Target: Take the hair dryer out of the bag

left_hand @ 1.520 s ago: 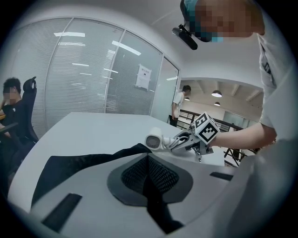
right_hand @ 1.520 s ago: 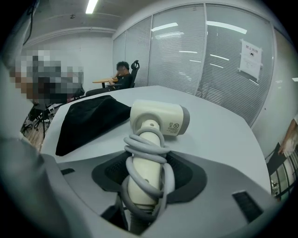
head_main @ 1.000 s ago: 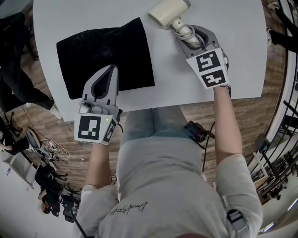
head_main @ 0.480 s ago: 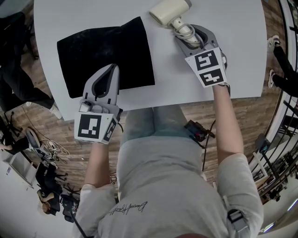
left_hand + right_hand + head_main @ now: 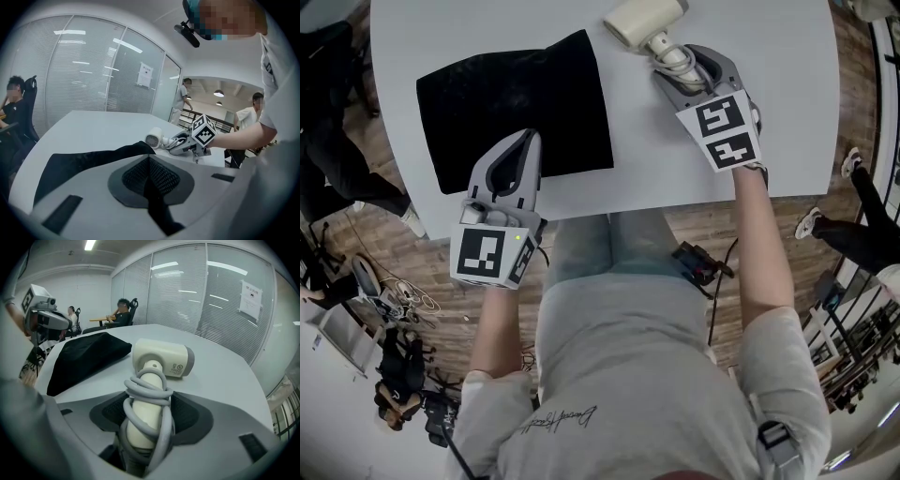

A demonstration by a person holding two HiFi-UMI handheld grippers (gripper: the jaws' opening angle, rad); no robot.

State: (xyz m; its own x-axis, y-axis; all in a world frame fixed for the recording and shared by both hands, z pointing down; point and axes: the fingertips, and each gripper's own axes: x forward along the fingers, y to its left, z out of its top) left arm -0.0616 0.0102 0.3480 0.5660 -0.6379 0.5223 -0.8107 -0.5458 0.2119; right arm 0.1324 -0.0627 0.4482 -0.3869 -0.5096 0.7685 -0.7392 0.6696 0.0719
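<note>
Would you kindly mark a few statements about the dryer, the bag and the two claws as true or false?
1. The dryer is inside the bag. False: it lies on the table beside the bag.
2. A cord is wound round the dryer's handle. True.
3. The left claw is wide open. False: it is shut on the bag's edge.
4. The handle sits between the jaws of the right claw. True; those jaws are opening.
</note>
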